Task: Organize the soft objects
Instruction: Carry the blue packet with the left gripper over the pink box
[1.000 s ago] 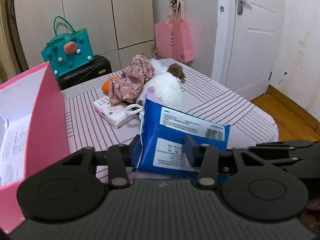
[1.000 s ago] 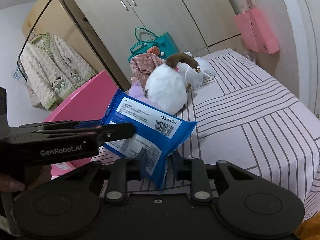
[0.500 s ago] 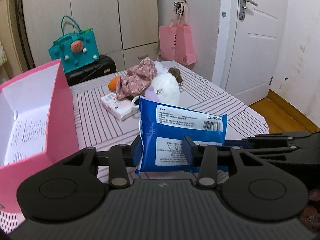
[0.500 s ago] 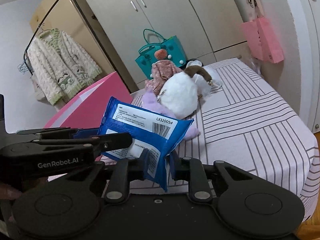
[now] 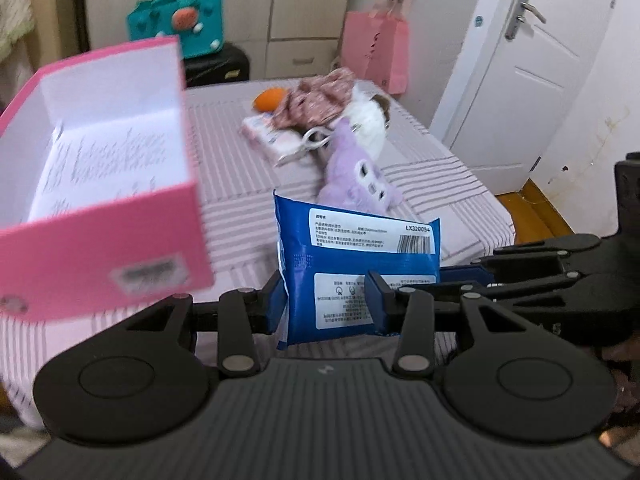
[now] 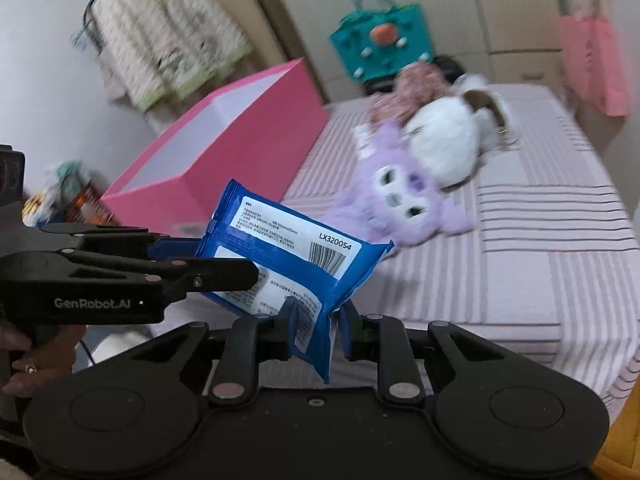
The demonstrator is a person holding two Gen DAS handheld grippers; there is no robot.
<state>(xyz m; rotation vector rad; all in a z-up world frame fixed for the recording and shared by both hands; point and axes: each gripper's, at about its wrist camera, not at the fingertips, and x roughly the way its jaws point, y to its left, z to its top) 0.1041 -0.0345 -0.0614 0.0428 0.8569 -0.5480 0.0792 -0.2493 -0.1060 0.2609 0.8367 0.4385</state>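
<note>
- Blue wipes pack (image 5: 356,268) is off the bed, held in the air between both grippers, label side toward the left wrist camera.
- I see the left gripper (image 5: 326,304) clenched on the pack's lower left part; one finger is in front of the label, the other behind the left edge.
- Right gripper (image 6: 316,320) is clamped on the pack's lower corner (image 6: 320,332), only a thin crimped edge between its fingers.
- Two-handed hold on one soft pack: my guess is any mismatch between the hands twists or stretches it, and the thin right-side pinch slips first.
- Pink box (image 5: 108,184) sits open-topped on the bed (image 5: 240,184), just left of the pack in the left wrist view. I take it as the drop target.
- Risk: the pack is not over the opening yet. Letting go early lands it on the box wall or back on the bed.
- Risk: the box looks light and stands near the bed edge; a gripper nudging its rim could tip or shove it.
- Both views are motion-blurred, so I cannot judge clearance to the rim.
- Farther out: purple plush (image 6: 404,196), white plush (image 6: 444,140) and floral cloth (image 5: 316,100) lie bunched mid-bed, not yet sorted.
- White tissue pack (image 5: 264,136) lies partly under the cloth; an orange item (image 5: 268,99) lies behind it.
</note>
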